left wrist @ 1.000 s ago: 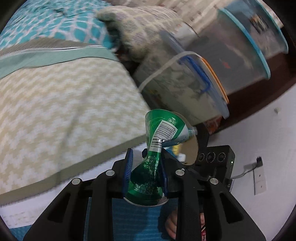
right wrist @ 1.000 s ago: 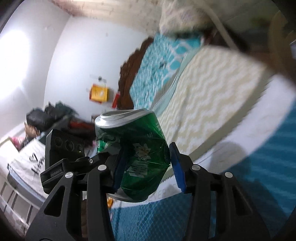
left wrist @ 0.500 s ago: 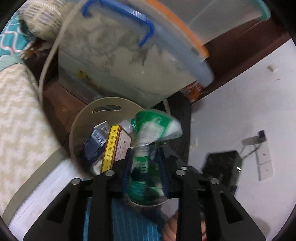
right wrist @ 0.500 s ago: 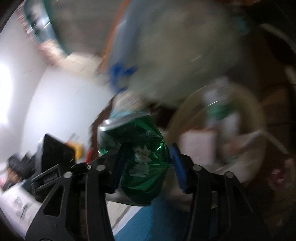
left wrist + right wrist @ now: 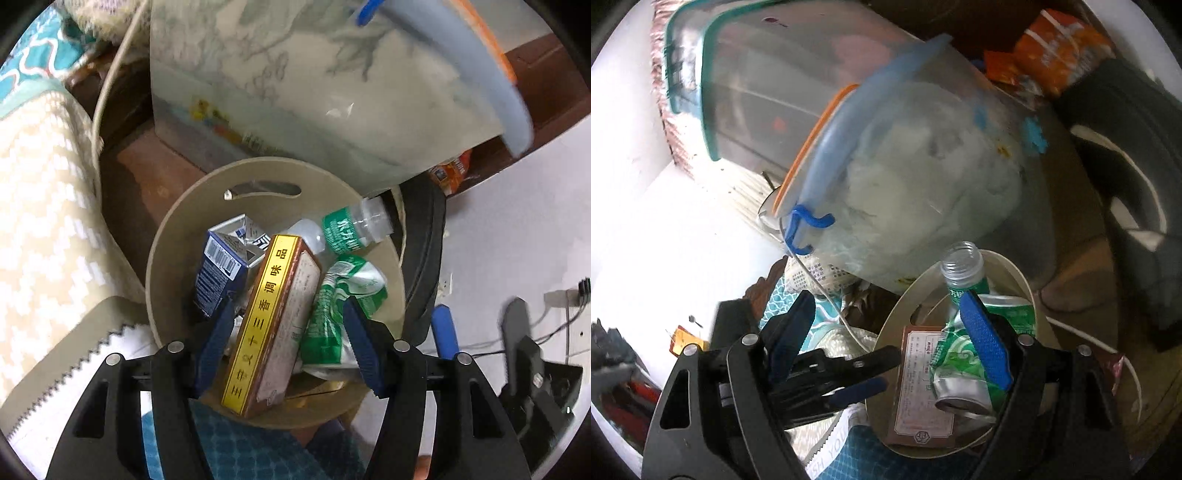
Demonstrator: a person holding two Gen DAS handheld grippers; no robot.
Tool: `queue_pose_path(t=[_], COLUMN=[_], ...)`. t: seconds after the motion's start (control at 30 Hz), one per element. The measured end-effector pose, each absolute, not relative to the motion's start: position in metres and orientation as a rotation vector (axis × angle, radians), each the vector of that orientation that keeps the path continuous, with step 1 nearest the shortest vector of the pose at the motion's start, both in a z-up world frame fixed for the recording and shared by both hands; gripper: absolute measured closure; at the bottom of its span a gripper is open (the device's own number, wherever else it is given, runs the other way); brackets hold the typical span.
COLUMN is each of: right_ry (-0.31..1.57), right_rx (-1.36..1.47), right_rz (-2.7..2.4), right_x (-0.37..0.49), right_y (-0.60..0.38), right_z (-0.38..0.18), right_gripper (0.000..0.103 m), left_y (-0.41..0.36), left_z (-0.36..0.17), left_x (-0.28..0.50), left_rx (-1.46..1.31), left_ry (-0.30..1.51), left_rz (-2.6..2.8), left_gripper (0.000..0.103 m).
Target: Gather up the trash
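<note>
- Trash bin (image 5: pixel 173 236), a round beige tub with a slot handle in its far wall, stands on the floor beside the bed (image 5: pixel 40 206) and in front of a clear plastic storage box (image 5: pixel 295 85) with a blue lid.
- Left tongs (image 5: pixel 291 341) hang over the bin pointing steeply down; the jaws are opening, and the blue pads press on nothing.
- Seen from the left wrist, a crushed green can (image 5: pixel 340 295) lies in the bin just past the right-hand pad, against a long brown box with a yellow strip (image 5: pixel 269 325). The view does not settle whether the pad brushes the can.
- Left of that box stands a dark blue carton (image 5: pixel 221 266) with its top torn open; behind it a clear plastic bottle with a green label (image 5: pixel 347 229) leans on the bin's rim, its open neck sticking out.
- Right tongs (image 5: pixel 886 339) are also opening, jaws wide apart, empty between the pads.
- From the right wrist, a second crushed green can (image 5: pixel 960 373) rests in the bin on top of the brown box, its silver end toward the camera, just behind the right-hand pad.
- Left tongs show in that view as a dark shape low and left of the bin.
- Orange snack packet (image 5: pixel 1052 48) lies on a dark shelf behind the storage box.
</note>
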State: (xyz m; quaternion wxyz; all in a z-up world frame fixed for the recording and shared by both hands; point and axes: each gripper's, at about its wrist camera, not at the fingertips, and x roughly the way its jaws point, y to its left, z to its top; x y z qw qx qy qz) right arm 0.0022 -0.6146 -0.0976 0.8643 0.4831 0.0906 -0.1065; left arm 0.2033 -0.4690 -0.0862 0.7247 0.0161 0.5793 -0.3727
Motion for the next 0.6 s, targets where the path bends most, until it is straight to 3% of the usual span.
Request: queue_pose_path(t=[0.3, 0.43, 0.6], right_ry=[0.224, 0.227, 0.290], right_rx=[0.984, 0.818, 0.807], right_rz=[-0.068, 0.026, 0.007], right_x=[-0.002, -0.028, -0.062], right_y=[-0.584, -0.539, -0.507], right_z=[-0.077, -0.055, -0.068], right_gripper=[0.022, 0.022, 0.017], left_y=[-0.393, -0.345, -0.296], left_z=[-0.046, -0.027, -0.012], left_x=[0.190, 0.188, 0.176], left_rx=[0.005, -0.056, -0.086], left_ry=[1.147, 1.101, 1.035], left_rz=[-0.770, -0.728, -0.691], left_gripper=[0.042, 0.039, 0.033])
